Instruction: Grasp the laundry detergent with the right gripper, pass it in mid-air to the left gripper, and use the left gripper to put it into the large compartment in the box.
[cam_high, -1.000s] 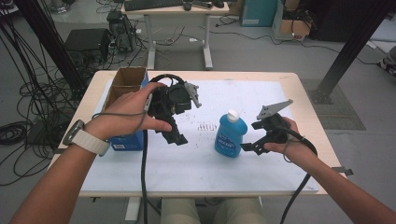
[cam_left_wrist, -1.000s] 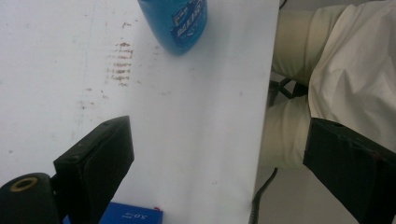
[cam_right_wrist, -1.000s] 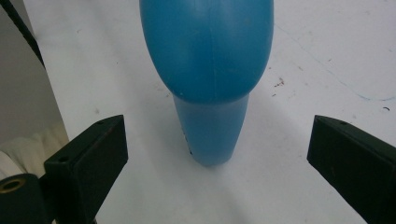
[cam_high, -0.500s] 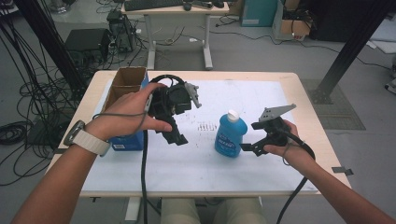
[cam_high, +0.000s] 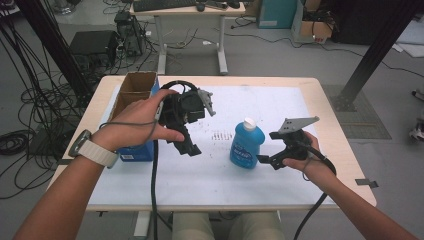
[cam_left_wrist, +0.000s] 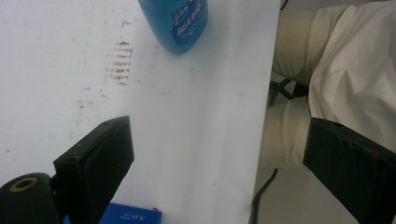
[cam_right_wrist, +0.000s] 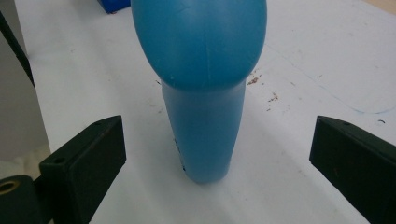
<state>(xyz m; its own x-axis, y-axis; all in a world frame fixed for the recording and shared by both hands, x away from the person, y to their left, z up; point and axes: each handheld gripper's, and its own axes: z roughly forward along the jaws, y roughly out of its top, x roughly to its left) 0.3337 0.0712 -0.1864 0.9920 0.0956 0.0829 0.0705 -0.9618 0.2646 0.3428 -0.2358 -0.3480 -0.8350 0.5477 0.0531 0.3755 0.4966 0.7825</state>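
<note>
A blue bottle (cam_high: 246, 147) with a white cap stands upright on the white mat, right of centre. My right gripper (cam_high: 267, 148) sits just to the right of it, low over the mat and pointing at it. In the right gripper view the bottle (cam_right_wrist: 204, 93) rises between the wide-apart jaws of the right gripper (cam_right_wrist: 217, 123), and neither pad touches it. My left gripper (cam_high: 188, 143) is held above the mat to the bottle's left, tilted down. Its jaws stand open with nothing between them (cam_left_wrist: 219, 127), and the bottle (cam_left_wrist: 180, 21) lies farther off.
An open cardboard box (cam_high: 134, 86) stands at the table's back left. A blue carton (cam_high: 135, 151) lies under my left hand. The mat's near edge (cam_left_wrist: 261, 116) runs close by, with the person's legs beyond it. Cables and desks fill the floor behind.
</note>
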